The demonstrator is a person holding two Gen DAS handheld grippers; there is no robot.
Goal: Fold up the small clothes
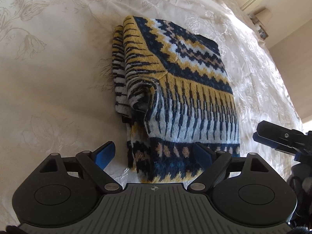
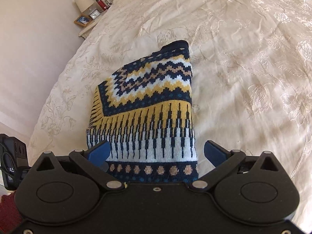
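A knitted sweater, patterned in navy, mustard, white and tan, lies folded into a compact bundle on the bed's cream embroidered bedspread. Its long axis runs near to far, away from both cameras, with the dotted hem band at the near end. The left gripper stands with fingers spread wide and empty, straddling the near hem; the garment extends straight ahead and slightly right of it. A loose sleeve fold bulges on the bundle's left side. The right gripper is likewise spread wide, holding nothing, its blue fingers flanking the near hem, with the right finger just off the right edge. Both grippers are about equally close to the near end; contact with the cloth cannot be confirmed from either view. Judgement: any further fold would turn on lifting the near hem toward the far end. On a far nightstand stand a lamp, clock, framed picture and red container. Lettering on the device at left is partial, "AS" only; no other writing is legible.
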